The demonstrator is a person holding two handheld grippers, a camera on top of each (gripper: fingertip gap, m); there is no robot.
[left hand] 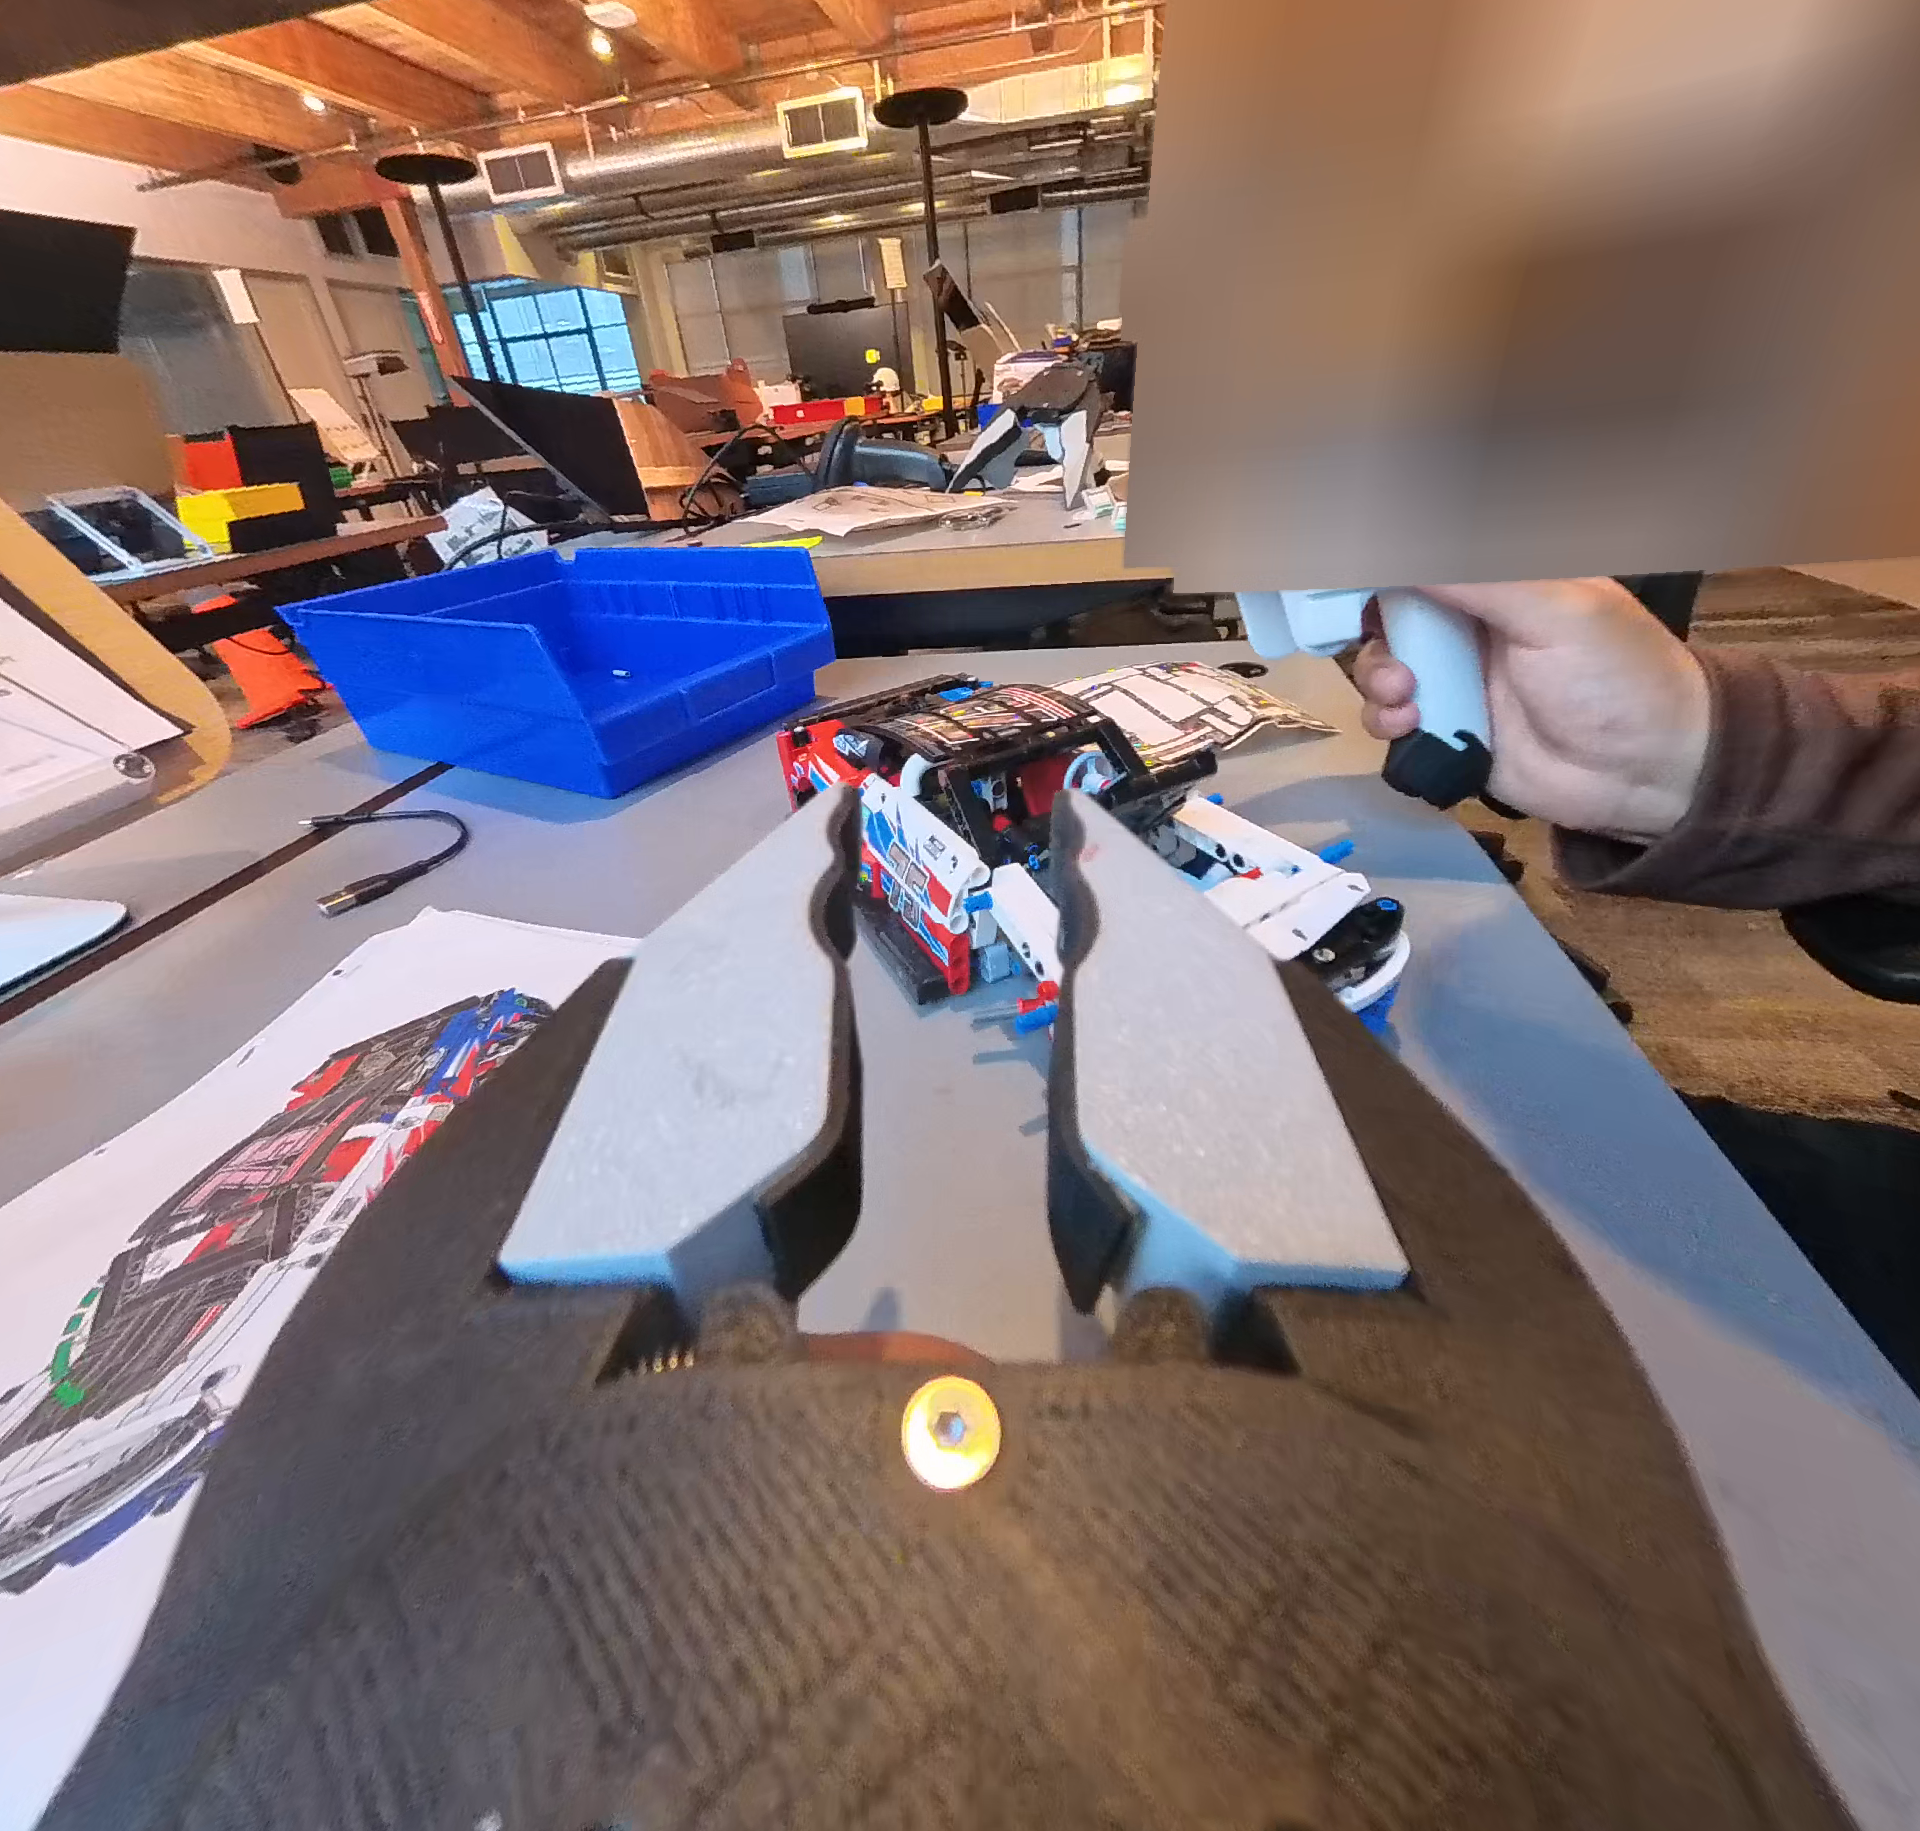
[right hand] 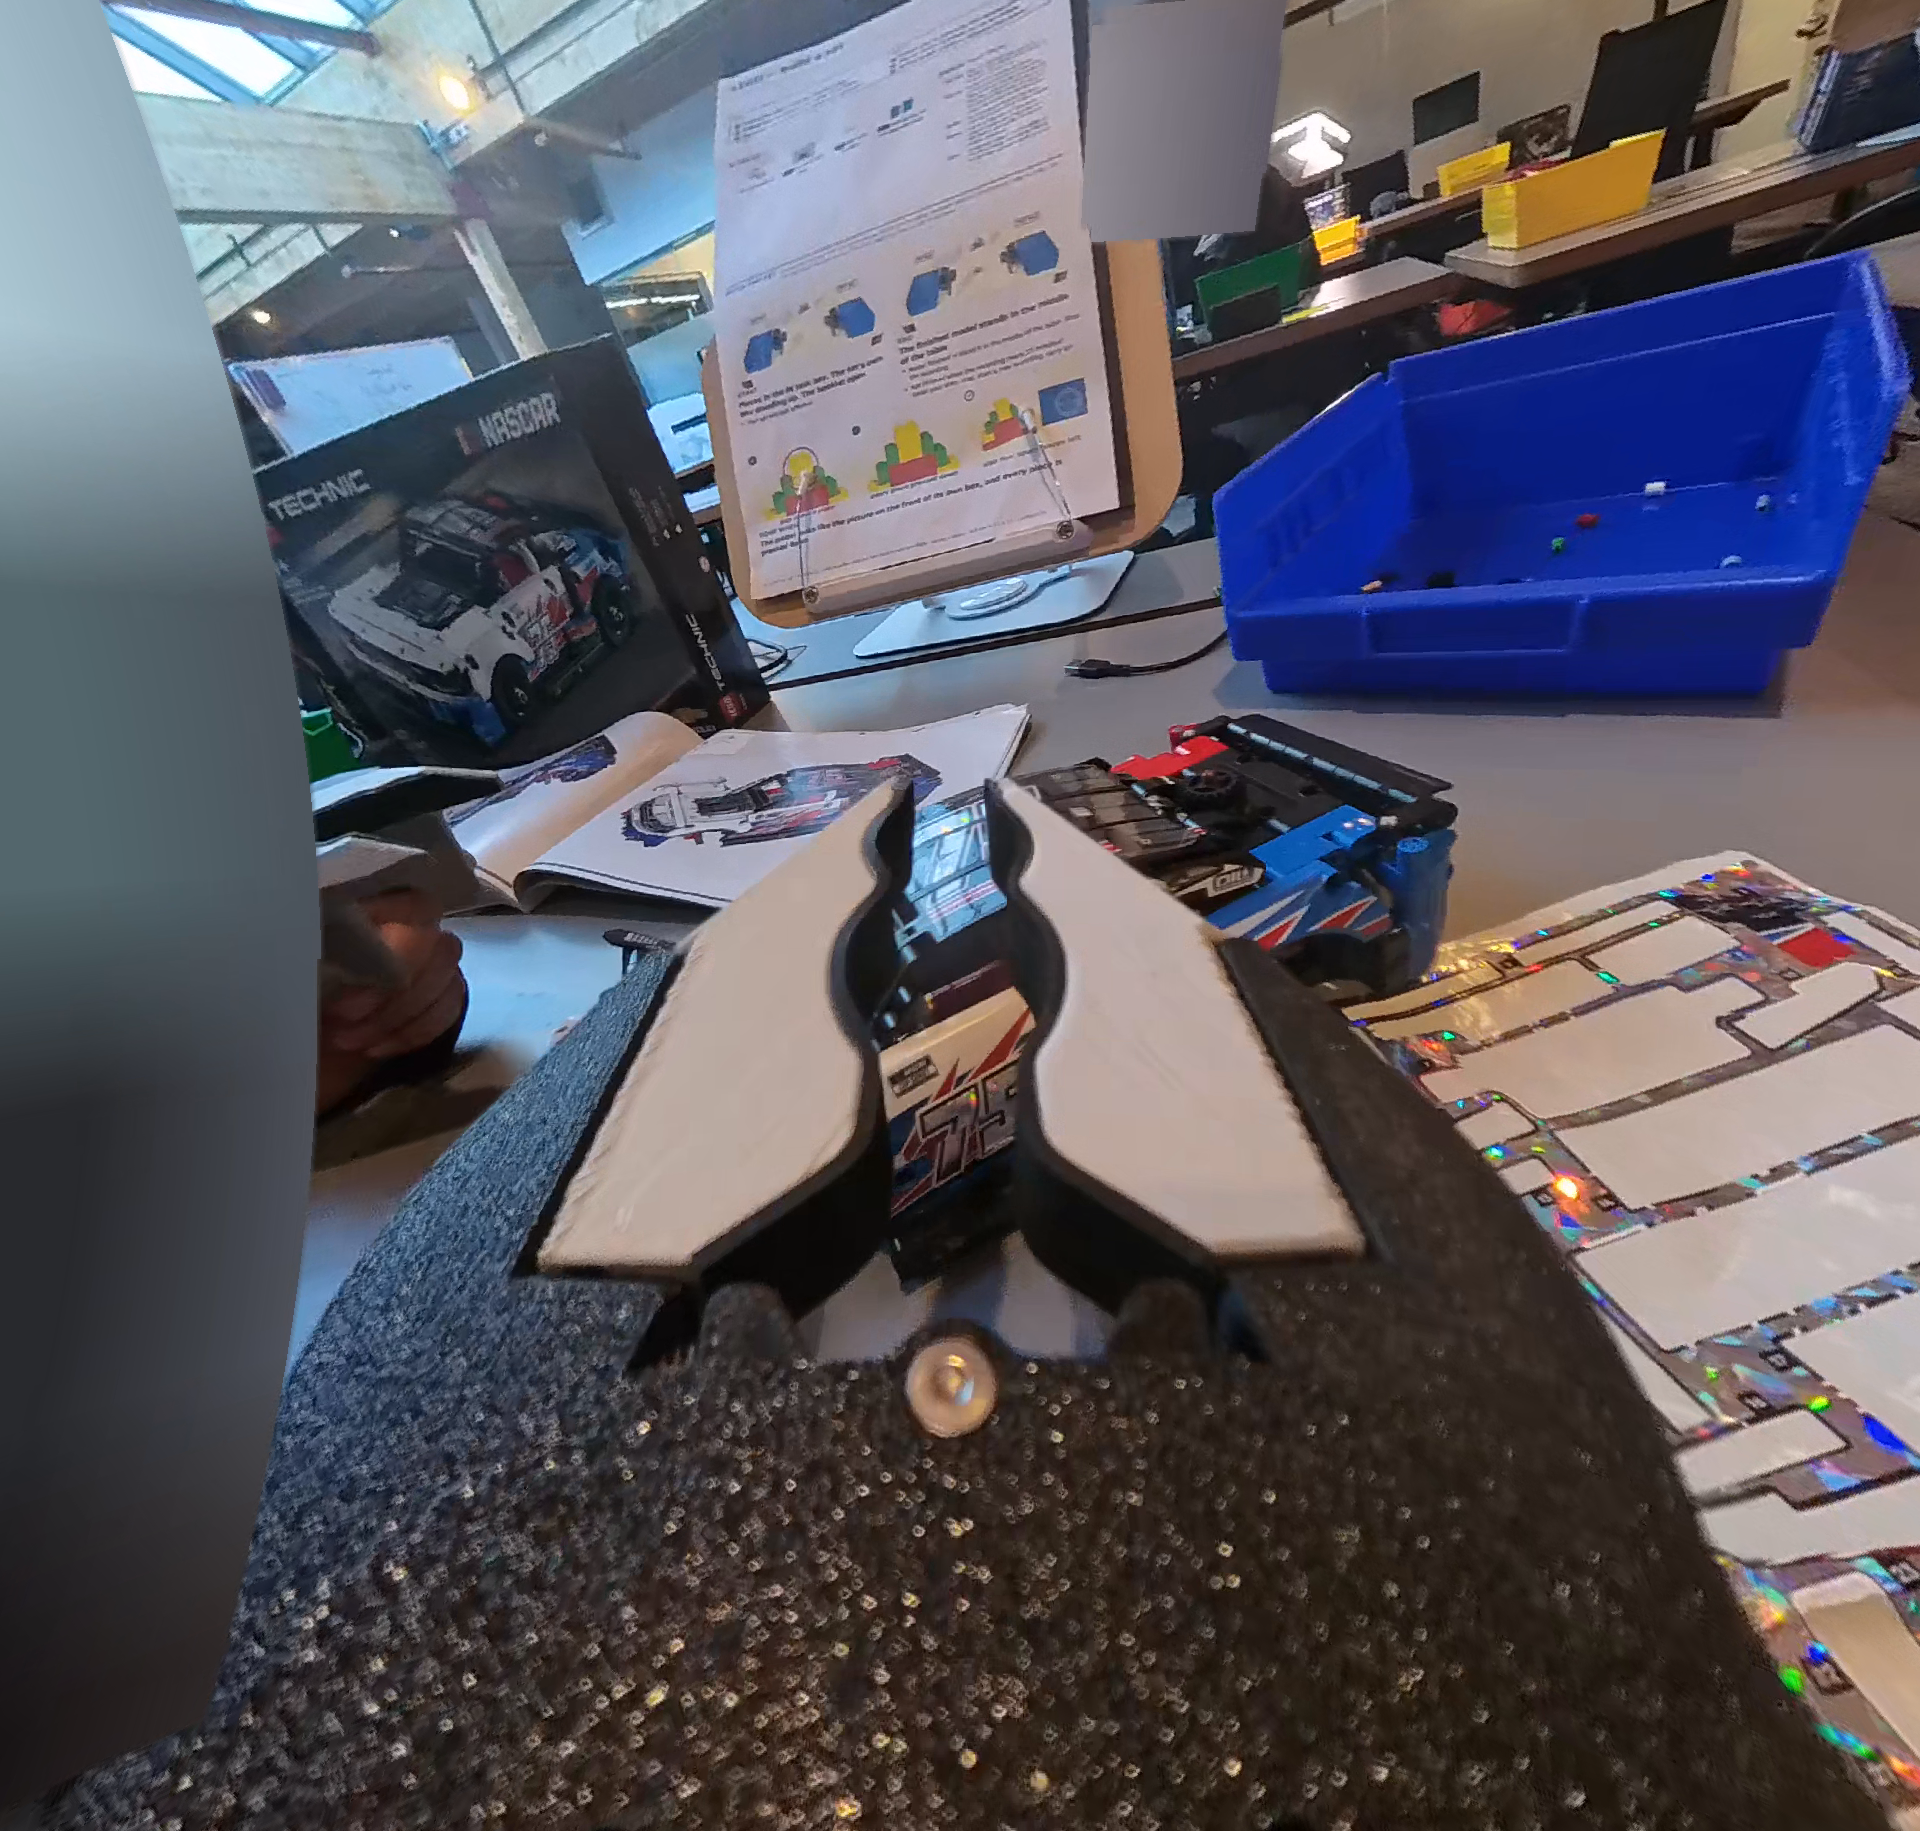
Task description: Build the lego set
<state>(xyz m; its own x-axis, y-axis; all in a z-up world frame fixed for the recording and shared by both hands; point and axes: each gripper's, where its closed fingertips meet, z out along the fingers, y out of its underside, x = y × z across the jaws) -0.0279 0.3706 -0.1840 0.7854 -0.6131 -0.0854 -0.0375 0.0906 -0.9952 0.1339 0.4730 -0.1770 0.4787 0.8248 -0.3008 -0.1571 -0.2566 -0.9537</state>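
Note:
A partly built Lego race car (left hand: 935,877), white, red, blue and black, sits on the grey table (left hand: 623,846). My left gripper (left hand: 951,815) is open and empty, its fingertips just short of the car's side. My right gripper (right hand: 948,805) hovers low over the car (right hand: 1320,856) with a narrow gap between its fingers; the car's numbered side panel shows through the gap and nothing is clearly clamped. In the left wrist view only the right gripper's white handle (left hand: 1423,659) and the hand holding it show. Loose red and blue pins (left hand: 1039,1007) lie beside the car.
A blue bin (left hand: 582,659) (right hand: 1507,628) with several small pieces stands behind the car. An open instruction booklet (left hand: 260,1158) (right hand: 779,815), a shiny sticker sheet (right hand: 1662,1106) (left hand: 1184,701), the set's box (right hand: 468,576), a sheet on a stand (right hand: 914,327) and a cable (left hand: 395,856) surround it. Across from one pair of fingers to the other is roughly 20 cm.

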